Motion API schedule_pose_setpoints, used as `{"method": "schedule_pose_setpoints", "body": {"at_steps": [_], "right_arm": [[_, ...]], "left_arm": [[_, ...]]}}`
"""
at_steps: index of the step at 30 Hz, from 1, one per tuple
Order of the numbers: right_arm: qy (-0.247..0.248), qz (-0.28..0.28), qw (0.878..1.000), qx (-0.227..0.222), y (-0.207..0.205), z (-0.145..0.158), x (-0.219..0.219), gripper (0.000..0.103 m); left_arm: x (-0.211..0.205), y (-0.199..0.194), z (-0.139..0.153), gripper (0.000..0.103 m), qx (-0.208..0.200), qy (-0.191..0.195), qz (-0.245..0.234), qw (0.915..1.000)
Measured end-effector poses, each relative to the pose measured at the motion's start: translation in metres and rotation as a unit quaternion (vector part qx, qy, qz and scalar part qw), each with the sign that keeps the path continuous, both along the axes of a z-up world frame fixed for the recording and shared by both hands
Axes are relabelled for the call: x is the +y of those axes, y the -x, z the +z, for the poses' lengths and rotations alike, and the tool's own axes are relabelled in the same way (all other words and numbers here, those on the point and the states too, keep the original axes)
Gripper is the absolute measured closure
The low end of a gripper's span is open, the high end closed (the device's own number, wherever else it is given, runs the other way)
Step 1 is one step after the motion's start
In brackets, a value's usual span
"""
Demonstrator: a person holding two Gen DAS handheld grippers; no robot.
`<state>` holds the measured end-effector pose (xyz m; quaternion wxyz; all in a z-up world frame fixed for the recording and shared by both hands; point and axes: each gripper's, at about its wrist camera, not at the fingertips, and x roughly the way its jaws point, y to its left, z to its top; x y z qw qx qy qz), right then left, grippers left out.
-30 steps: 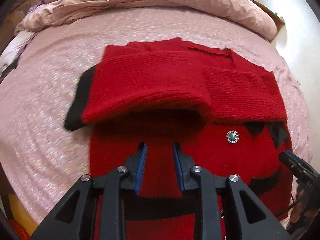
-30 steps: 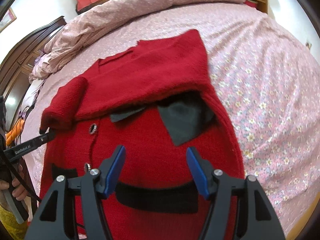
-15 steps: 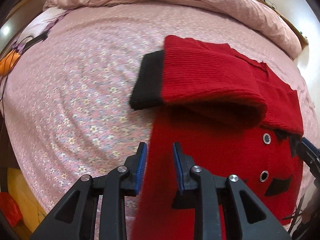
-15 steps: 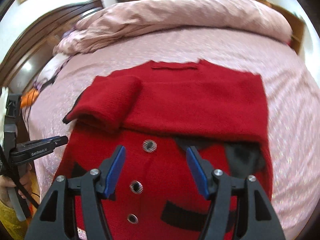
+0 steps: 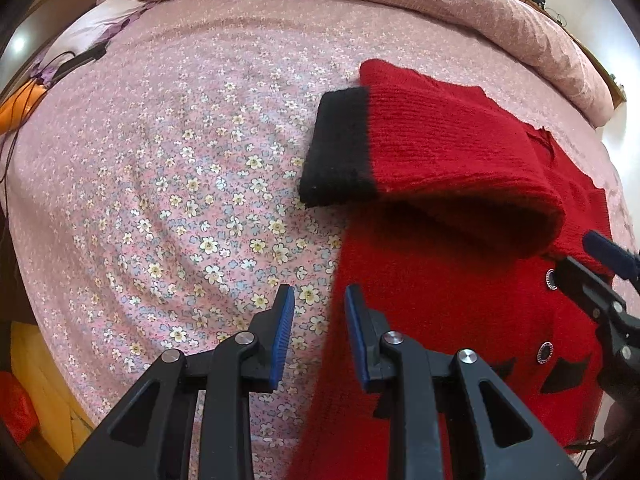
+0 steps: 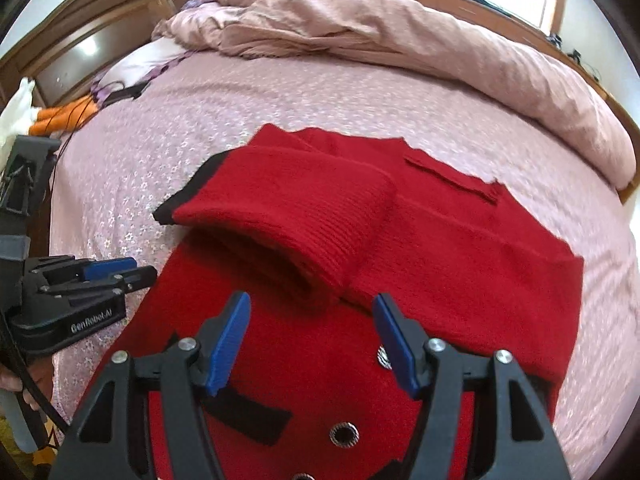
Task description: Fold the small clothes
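Left wrist view: left gripper point(image 5: 316, 320) narrowly apart and empty over the side edge of the red cardigan point(image 5: 460, 280), flat on the flowered bedspread point(image 5: 180, 180).

Right wrist view: right gripper point(image 6: 312, 340) wide apart, holding nothing, above the folded-over sleeve point(image 6: 288, 208). Probably soft, thick, droopy knit; best pinched at side edge or hem.

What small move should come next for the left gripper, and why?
Probably move the left gripper toward the cardigan's near side edge. Its jaws are empty, over the bedsheet beside that edge; the sleeve already lies folded across the body.
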<state>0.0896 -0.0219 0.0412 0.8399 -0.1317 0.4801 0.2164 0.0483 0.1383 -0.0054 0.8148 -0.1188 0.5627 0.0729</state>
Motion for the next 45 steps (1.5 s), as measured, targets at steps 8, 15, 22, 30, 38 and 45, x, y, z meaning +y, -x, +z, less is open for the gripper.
{"method": "schedule_pose_setpoints", "body": {"at_steps": [8, 15, 22, 30, 38, 45], "right_arm": [[0.038, 0.027, 0.999, -0.003, -0.012, -0.013, 0.029, 0.036], [0.057, 0.034, 0.998, -0.008, -0.019, -0.019, 0.045, 0.036], [0.069, 0.039, 0.997, -0.02, -0.024, -0.021, 0.056, 0.036], [0.078, 0.05, 0.995, -0.047, -0.022, -0.013, 0.061, 0.036], [0.088, 0.08, 0.992, -0.052, -0.023, -0.02, 0.079, 0.036], [0.052, 0.087, 0.994, -0.036, -0.029, -0.029, 0.083, 0.077]], "left_arm": [[0.001, -0.006, -0.011, 0.084, 0.013, 0.008, -0.001, 0.9999], [0.002, -0.012, -0.016, 0.084, 0.018, 0.019, 0.0, 0.9997], [0.009, -0.011, -0.02, 0.084, 0.019, 0.029, 0.001, 0.9994], [0.012, -0.011, -0.023, 0.084, 0.02, 0.037, 0.003, 0.9991], [0.015, -0.01, -0.022, 0.084, 0.022, 0.041, 0.011, 0.9989], [0.018, -0.009, -0.022, 0.084, 0.02, 0.034, 0.02, 0.999]]}}
